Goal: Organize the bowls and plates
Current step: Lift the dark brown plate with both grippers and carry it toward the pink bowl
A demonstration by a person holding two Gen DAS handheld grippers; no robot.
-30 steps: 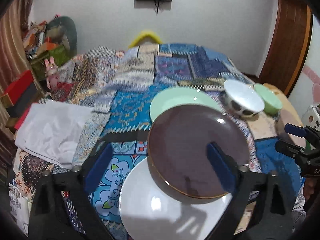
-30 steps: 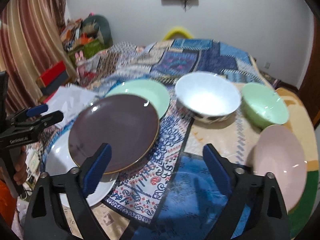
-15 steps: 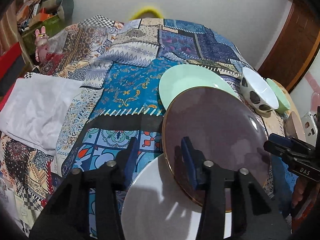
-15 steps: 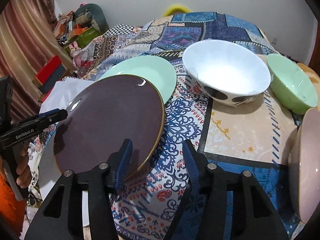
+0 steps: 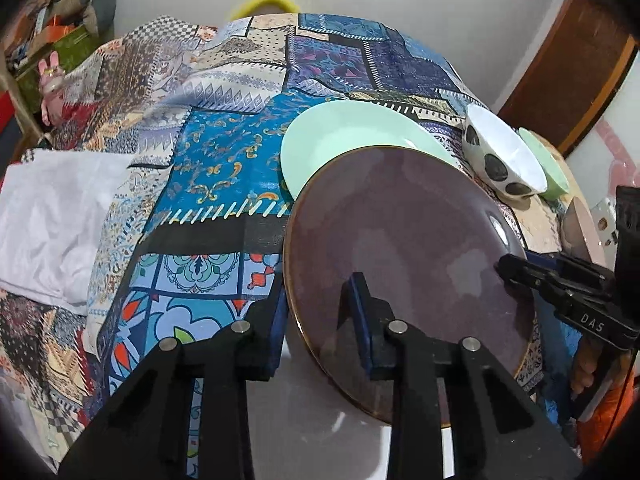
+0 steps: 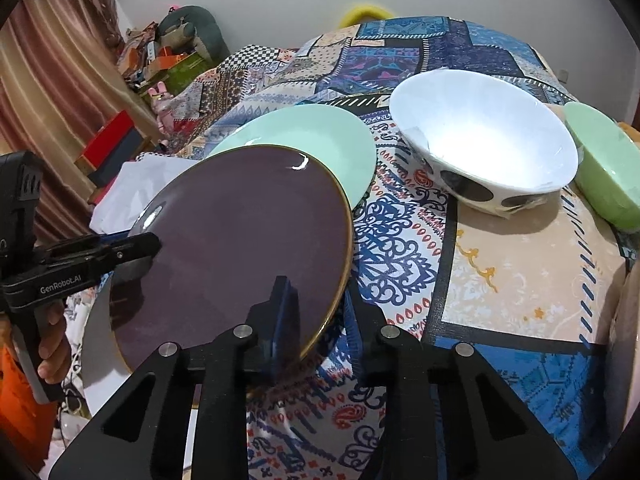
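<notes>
Dark plate point(image 5: 408, 256), rigid, glossy, breakable: clamped at opposite rims by left gripper point(image 5: 320, 320) and right gripper point(image 6: 316, 320), tilted above white plate point(image 5: 312, 432).

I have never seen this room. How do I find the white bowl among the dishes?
Look at the bed with the patchwork cover. Past the purple plate held by both grippers, two bowls sit side by side. The white bowl is the larger one, left of the green bowl, and only it has black spots outside.

Patchwork-covered bed point(image 6: 500, 280): mint plate point(image 6: 320, 140), spotted bowl point(image 6: 480, 148), seemingly white cloth point(image 5: 52, 216)
</notes>
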